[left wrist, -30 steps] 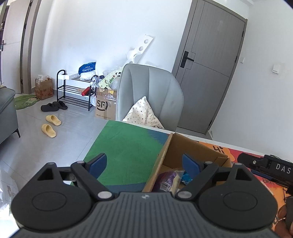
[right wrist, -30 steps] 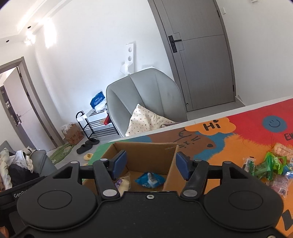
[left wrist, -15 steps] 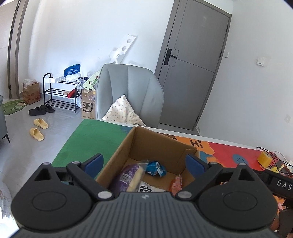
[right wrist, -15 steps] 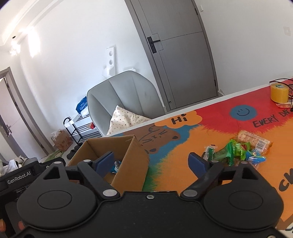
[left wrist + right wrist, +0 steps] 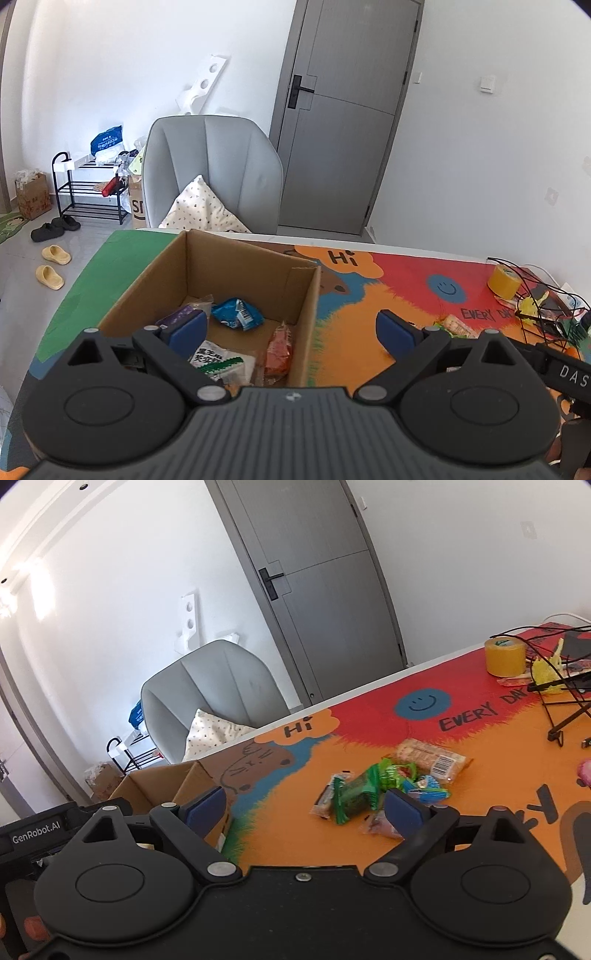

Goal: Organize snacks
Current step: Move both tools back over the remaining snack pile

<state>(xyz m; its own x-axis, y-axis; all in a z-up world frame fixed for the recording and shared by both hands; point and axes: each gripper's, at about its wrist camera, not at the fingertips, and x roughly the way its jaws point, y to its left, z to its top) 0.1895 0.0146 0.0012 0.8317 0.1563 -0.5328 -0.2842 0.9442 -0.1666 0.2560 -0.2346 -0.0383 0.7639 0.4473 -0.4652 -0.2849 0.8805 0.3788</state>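
My left tongs (image 5: 291,328) stood wide apart with nothing between them, hanging over the near wall of the cardboard box (image 5: 310,295) that sat by the left edge of the surface (image 5: 280,823). My right tongs (image 5: 304,806) had just been opening and were also gaping wide and empty, aimed at the loose pile of snacks (image 5: 384,786) lying out on the orange middle of the surface, well apart from the box.

Inside the box I could see a blue packet (image 5: 238,313), a white-and-green packet (image 5: 221,363) and an orange one (image 5: 279,350) against the right wall. On the surface the green wrappers (image 5: 356,797) overlapped each other, a long clear-wrapped biscuit bar (image 5: 430,757) lay at the far side of the pile, and a small pinkish packet (image 5: 380,825) sat nearest my right tongs.

I judged all of these light, crinkly and slippery, film bags that would buckle and slide rather than resist. The biscuit bar looked stiff but likely brittle, so I meant to pinch it across its narrow middle, gently. The soft packets I would take by the plump body or a sealed end, one at a time, since overlapping ones could drag neighbours along.
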